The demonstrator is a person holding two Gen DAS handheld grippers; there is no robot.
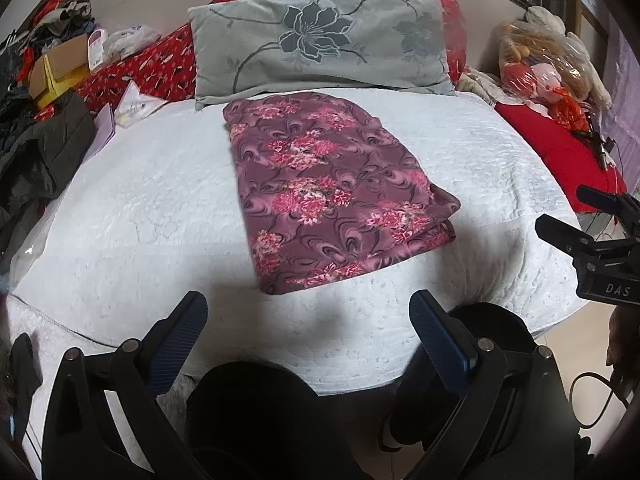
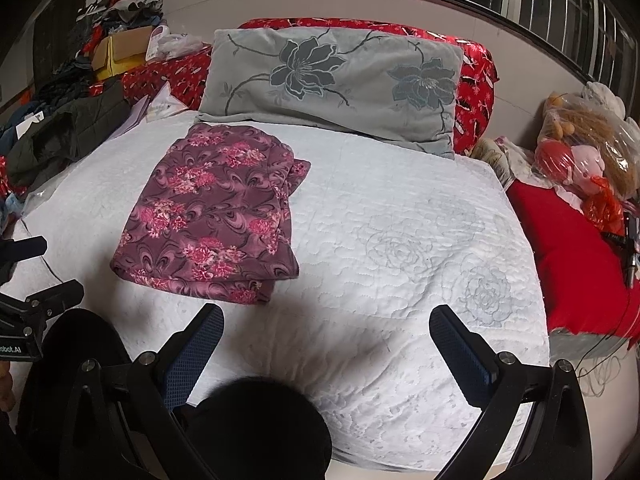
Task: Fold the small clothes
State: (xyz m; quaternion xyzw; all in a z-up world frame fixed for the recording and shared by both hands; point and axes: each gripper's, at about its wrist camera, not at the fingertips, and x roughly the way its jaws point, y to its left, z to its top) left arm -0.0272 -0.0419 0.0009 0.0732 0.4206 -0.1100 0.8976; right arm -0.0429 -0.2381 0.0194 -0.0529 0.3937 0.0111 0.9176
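Room aplenty on white quilted bedspread (image 2: 400,220): broad bare stretch to the right of folded maroon garment with pink flower print (image 2: 212,216), narrower bare strip to its left, clear band between its near edge and the bed's front edge. Hemmed in at the far side by grey pillow with dark flower pattern (image 2: 332,80), at the left by dark jacket (image 2: 68,136) and heaped clutter, at the right by red cushion (image 2: 576,256) and bagged soft toys (image 2: 580,148).

Garment flat on the spread, left of centre in the right wrist view, far end just short of the pillow. Long axis from front edge toward pillow, slightly slanted; layered open edges along the right side, near right corner thick with stacked folds.

One garment, one pillow, two grippers. Left gripper (image 1: 308,320) spread wide, nothing between its blue pads, held above the front edge, apart from the cloth. Right gripper (image 2: 326,332) likewise spread, empty, off to the garment's right.
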